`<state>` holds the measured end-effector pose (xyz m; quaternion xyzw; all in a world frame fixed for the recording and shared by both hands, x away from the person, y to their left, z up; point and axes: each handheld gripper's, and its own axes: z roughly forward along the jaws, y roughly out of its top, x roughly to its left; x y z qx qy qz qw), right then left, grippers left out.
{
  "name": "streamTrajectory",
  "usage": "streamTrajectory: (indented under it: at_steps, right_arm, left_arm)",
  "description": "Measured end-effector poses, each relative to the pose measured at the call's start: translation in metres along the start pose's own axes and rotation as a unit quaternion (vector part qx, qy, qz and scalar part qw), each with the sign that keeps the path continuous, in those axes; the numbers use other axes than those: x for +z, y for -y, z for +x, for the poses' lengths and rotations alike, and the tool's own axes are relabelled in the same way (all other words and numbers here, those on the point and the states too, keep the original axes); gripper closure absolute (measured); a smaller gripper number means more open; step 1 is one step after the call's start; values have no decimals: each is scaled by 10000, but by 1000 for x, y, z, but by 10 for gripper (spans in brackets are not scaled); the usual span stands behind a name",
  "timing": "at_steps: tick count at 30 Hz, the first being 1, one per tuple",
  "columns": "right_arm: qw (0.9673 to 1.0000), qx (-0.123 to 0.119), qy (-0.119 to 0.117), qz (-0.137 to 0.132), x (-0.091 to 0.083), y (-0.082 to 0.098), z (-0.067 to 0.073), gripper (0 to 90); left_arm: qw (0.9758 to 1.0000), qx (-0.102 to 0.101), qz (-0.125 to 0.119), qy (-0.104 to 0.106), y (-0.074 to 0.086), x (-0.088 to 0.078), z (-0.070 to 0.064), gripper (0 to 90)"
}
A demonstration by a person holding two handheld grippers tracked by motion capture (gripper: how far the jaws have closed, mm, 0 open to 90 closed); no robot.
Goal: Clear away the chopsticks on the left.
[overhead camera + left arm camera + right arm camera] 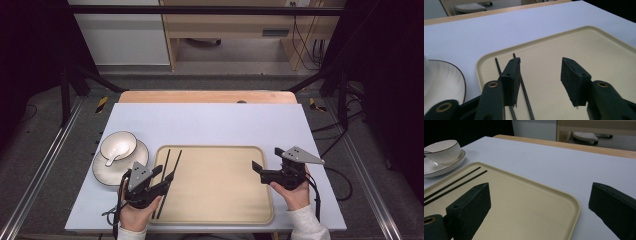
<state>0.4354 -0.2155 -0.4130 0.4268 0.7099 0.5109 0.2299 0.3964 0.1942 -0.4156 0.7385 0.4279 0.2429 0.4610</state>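
Note:
A beige tray point(215, 185) lies on the white table top in front of the person. Two black chopsticks point(172, 160) lie side by side along its left part. My left gripper point(165, 174) hovers over their near ends with its jaws open. In the left gripper view the chopsticks point(525, 92) run beneath the left jaw of that gripper point(541, 62), and nothing is between the pads. My right gripper point(267, 159) stands open at the tray's right edge, pointing left over it. Between its jaws point(540, 187) I see only tray and table.
Left of the tray a white bowl point(118, 145) with a dark rim sits on a white plate point(102, 175), with a white spoon point(112, 159) beside the bowl. The wooden table edge point(205, 96) runs along the back, with furniture on the floor beyond.

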Motion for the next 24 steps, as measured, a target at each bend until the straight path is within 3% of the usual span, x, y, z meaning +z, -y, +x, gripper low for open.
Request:
streamTrajectory:
  at_steps: [4, 6, 13, 19, 24]
  right_arm:
    - [10000, -3, -4, 1, -1, 0, 0, 42]
    - [10000, -10, 3, -9, -2, -1, -1, 41]
    - [10000, 8, 54, -54, -5, -2, -3, 37]
    - [9999, 11, 100, -26, -5, -1, -6, 32]
    - [9999, 0, 111, -17, -5, 0, -7, 31]
  left_arm:
    - [9998, 200, 51, -24, -5, -3, 4, 420]
    - [9995, 300, 106, 45, -8, -6, 8, 339]
    - [9994, 312, 62, 94, -1, -17, 24, 209]
    - [9998, 174, -39, 105, 9, -23, 37, 176]
    - [9998, 191, -37, 97, 16, -23, 41, 169]
